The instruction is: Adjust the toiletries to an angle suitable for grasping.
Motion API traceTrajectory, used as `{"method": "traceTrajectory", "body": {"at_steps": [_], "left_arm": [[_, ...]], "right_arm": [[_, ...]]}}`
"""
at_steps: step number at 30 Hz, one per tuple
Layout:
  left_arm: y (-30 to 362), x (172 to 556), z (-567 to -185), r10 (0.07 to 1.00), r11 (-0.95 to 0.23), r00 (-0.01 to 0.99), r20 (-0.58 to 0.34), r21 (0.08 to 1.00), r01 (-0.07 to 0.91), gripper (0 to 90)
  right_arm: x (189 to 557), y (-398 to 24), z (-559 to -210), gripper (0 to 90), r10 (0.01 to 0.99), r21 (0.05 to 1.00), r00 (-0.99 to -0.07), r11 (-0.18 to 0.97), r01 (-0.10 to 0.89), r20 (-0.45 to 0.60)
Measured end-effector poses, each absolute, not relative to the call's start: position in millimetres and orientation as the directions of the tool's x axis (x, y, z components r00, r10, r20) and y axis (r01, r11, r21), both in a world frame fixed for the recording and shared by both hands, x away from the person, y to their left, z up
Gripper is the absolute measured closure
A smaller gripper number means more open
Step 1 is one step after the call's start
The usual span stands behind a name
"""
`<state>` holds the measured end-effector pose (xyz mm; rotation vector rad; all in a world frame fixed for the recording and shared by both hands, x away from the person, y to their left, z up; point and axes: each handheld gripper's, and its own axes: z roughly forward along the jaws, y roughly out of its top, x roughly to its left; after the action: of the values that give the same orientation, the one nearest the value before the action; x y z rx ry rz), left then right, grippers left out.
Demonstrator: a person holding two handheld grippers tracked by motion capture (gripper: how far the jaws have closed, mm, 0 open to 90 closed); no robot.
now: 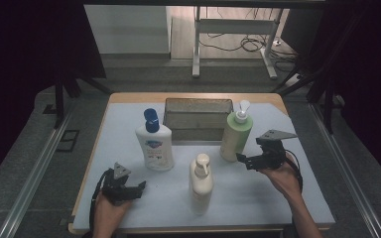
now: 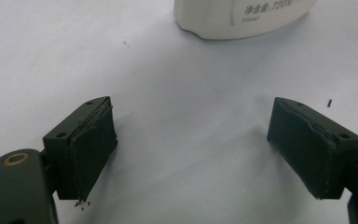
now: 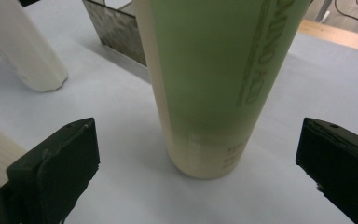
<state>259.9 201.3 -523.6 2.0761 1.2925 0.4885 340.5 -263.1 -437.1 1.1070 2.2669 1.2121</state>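
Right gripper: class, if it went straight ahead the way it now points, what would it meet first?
Most likely the green pump bottle. It stands upright, centred ahead of the right gripper, whose jaws are open wide and clear of it. How far ahead is unclear.

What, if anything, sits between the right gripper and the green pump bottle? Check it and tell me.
Nothing visible stands in the way. The right gripper is open, and the green pump bottle stands upright straight ahead of it with bare table between. The cream bottle stands off to the side, out of that path.
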Motion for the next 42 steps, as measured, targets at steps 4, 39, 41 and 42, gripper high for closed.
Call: {"method": "traceTrajectory", "body": {"at_steps": [4, 39, 41, 42], "left_arm": [[201, 260, -524, 0.893, -0.315, 0.449, -0.020, 0.685, 0.657, 14.8], [201, 260, -524, 0.894, -0.314, 0.448, -0.021, 0.684, 0.658, 14.8], [201, 260, -524, 0.894, -0.314, 0.448, -0.021, 0.684, 0.658, 14.8], [201, 260, -524, 0.894, -0.315, 0.448, -0.021, 0.684, 0.658, 14.8]], "right_arm": [[347, -260, -432, 0.0, 0.769, 0.819, -0.635, 0.320, 0.476, 0.069], [388, -220, -426, 4.9, 0.796, 0.832, -0.604, 0.345, 0.435, -0.015], [388, -220, -425, 8.6, 0.802, 0.836, -0.597, 0.333, 0.435, -0.008], [388, -222, -424, 11.0, 0.804, 0.839, -0.594, 0.329, 0.434, -0.008]]}}
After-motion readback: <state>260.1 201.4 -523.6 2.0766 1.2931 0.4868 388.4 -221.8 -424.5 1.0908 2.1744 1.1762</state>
